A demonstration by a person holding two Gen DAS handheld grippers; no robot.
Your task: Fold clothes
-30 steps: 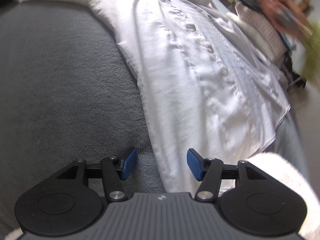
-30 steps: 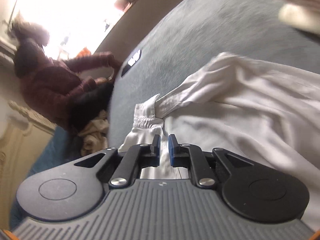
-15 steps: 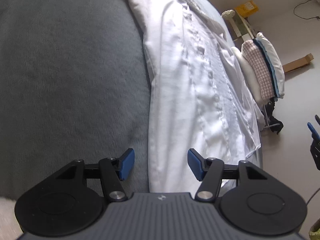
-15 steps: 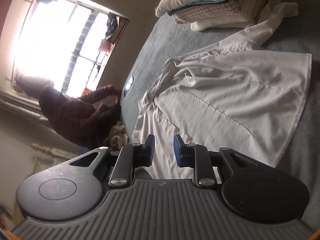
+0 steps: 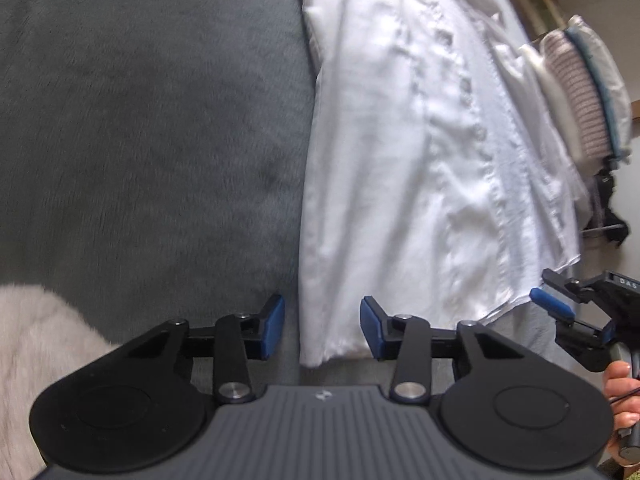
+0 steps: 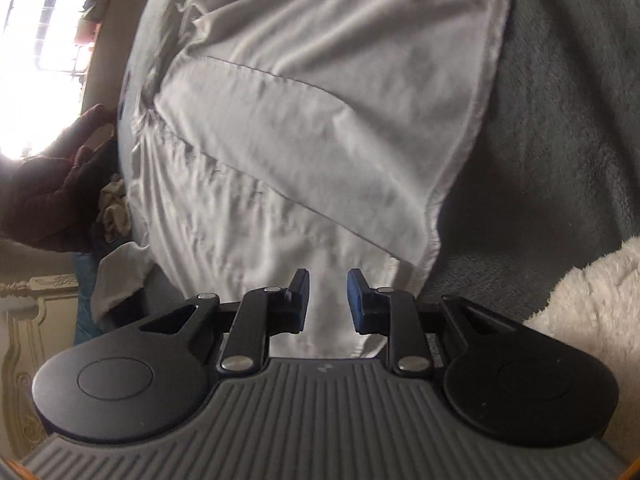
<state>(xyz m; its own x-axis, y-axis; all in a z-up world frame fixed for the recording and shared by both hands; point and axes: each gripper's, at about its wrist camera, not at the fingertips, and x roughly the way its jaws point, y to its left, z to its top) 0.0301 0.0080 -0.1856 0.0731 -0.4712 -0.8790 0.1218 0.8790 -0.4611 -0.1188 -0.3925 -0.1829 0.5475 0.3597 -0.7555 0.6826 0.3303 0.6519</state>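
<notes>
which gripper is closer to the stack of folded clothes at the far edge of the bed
Right. The right gripper hovers off the white shirt's hem corner on the folded stack's side; the left gripper sits at the opposite hem corner.

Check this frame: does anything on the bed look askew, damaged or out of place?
Nothing stands out. The white shirt lies spread on the grey blanket, wrinkled but whole. Folded clothes sit stacked beyond it. Both tools hover at the shirt's hem, holding nothing.

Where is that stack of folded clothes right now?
In the left wrist view, the stack of folded clothes sits at the far right edge of the grey blanket, just beyond the spread white shirt.
</notes>
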